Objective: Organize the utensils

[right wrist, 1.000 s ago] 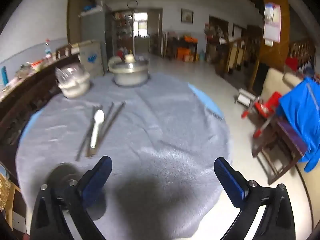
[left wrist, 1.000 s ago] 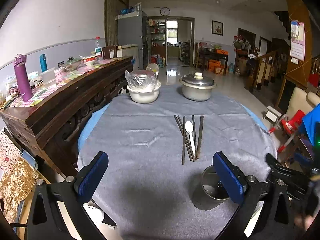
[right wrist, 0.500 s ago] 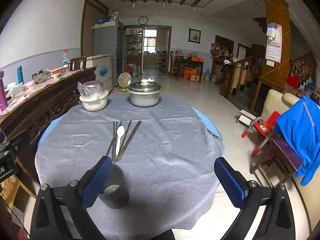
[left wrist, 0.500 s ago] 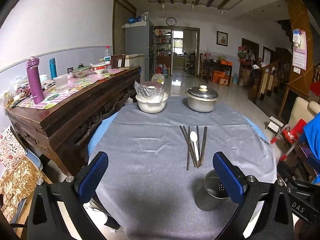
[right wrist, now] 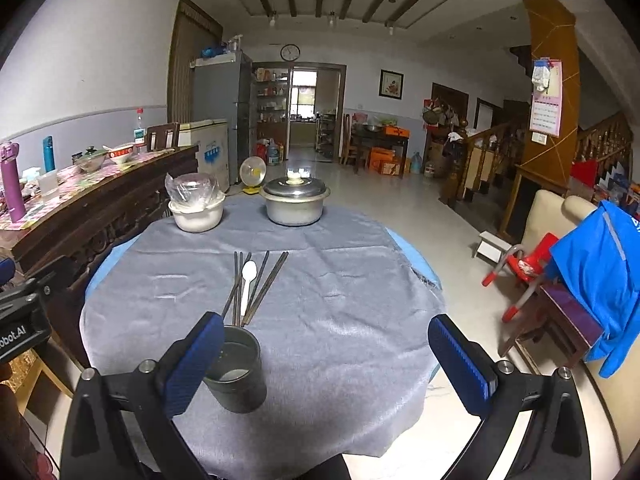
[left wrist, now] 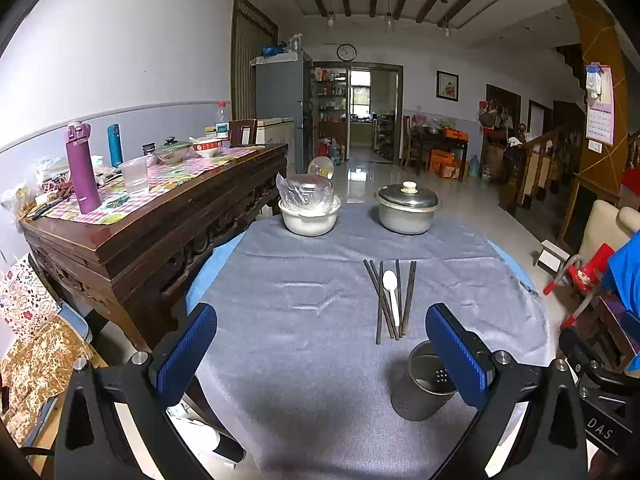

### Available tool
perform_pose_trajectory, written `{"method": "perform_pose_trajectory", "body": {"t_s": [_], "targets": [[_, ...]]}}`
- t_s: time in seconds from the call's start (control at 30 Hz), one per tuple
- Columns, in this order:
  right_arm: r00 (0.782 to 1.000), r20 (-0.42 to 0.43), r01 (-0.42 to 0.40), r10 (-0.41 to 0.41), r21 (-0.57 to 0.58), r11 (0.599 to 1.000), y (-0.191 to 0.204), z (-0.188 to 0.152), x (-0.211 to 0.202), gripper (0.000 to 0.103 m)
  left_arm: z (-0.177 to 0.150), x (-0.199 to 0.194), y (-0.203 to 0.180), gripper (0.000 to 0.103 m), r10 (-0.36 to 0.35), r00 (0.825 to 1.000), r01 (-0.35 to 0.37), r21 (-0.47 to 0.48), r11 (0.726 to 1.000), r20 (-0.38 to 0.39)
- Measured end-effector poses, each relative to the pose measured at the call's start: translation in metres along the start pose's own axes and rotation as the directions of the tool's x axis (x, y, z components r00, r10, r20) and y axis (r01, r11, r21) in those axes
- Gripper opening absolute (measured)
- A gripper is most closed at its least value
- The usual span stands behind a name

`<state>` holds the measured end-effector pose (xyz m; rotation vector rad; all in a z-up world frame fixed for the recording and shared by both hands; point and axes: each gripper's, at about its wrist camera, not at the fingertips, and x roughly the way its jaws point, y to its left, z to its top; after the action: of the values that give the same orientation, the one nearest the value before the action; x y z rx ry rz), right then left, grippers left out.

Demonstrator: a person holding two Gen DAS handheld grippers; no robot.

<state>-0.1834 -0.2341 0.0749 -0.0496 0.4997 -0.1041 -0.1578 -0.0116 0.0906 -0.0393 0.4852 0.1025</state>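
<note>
The chopsticks [left wrist: 390, 300] and white spoon [left wrist: 391, 290] are lying lengthwise, pointing away, just beyond the metal holder [left wrist: 424, 386]; right gripper [right wrist: 326, 364] is sitting nearer; left gripper [left wrist: 320, 354] too is gaping wide, both holding nothing.

The letters "DAS" stand in white on the black gripper body [left wrist: 600, 428] at the lower right edge of the left wrist view. In the right wrist view, "obot.AI" reads in white on the black gripper body [right wrist: 18, 334] at the left edge, its first letter cut off. Print elsewhere, as on the wall calendar [right wrist: 545, 110], is too small to read.
</note>
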Motion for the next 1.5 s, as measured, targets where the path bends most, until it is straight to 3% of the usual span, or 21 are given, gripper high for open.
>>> {"method": "perform_pose_trajectory", "body": {"t_s": [0.43,1.5], "targets": [[1.0,0.03,0.002,-0.002,0.002,1.0,-0.003,-0.001,-0.017,0.103,-0.001,-0.019,-0.003,0.103,0.001,0.999,-0.001,0.012,1.0,0.038],[0.999,0.036,0.014,-0.013,-0.017,1.0,0.003,-0.007,-0.02,0.103,-0.005,-0.015,-0.003,0.103,-0.005,0.999,0.004,0.013,1.0,0.037]]}}
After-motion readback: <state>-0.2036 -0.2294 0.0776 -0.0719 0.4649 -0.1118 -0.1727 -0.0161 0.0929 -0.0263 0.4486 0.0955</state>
